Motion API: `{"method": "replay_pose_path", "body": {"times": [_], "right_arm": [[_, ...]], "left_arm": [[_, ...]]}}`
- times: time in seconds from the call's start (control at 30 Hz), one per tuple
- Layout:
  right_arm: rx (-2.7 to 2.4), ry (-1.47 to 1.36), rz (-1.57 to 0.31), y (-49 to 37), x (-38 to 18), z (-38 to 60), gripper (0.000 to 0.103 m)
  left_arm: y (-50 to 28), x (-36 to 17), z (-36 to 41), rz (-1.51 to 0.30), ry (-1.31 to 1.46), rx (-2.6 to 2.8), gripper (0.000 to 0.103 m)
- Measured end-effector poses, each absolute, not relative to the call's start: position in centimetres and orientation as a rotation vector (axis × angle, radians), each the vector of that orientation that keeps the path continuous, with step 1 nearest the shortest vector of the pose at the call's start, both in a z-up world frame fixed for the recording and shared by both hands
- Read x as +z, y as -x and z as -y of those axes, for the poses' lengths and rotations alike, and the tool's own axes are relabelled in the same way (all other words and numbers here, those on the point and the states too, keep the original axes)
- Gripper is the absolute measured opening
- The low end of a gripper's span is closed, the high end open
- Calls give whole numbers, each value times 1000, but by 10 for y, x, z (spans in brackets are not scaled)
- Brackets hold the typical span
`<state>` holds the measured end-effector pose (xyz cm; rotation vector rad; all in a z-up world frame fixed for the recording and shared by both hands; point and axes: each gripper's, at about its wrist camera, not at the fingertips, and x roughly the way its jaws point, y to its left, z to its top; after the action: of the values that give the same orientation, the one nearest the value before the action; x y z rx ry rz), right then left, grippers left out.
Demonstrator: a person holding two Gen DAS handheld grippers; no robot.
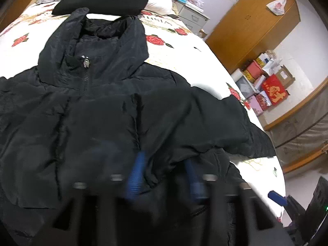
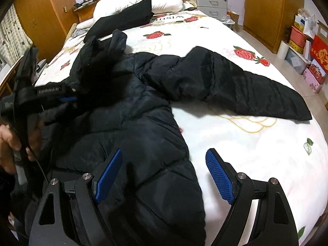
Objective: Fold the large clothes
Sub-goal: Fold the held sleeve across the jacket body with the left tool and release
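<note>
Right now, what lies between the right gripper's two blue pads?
In the right wrist view, the black jacket's hem edge and bare bedsheet lie between the right gripper's open pads.

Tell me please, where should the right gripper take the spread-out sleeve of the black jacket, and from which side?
Grip the sleeve near its cuff end, at the far right close to the bed edge. The right gripper is open and could come down from above over the cuff's near edge. The sleeve lies flat and stretched away from the jacket body, so holding its tip probably lets the whole sleeve fold back across the front.

Rose-print bed (image 2: 235, 143), wooden wardrobe (image 1: 252, 26), grey nightstand (image 2: 212, 5), tiled floor (image 2: 264, 47)
</note>
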<state>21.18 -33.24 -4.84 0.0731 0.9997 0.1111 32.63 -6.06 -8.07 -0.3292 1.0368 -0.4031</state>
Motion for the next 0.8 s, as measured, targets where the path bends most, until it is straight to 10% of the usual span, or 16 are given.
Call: {"method": "replay_pose_path", "body": {"times": [0.43, 0.57, 0.8], "right_arm": [[209, -12, -900, -257, -15, 264, 71], [257, 22, -899, -302, -27, 232, 47], [216, 82, -1053, -376, -108, 214, 42]], "left_arm": [[-305, -12, -61, -807, 217, -143, 71], [-322, -36, -123, -855, 235, 31, 54], [-328, -103, -157, -942, 255, 105, 40]]}}
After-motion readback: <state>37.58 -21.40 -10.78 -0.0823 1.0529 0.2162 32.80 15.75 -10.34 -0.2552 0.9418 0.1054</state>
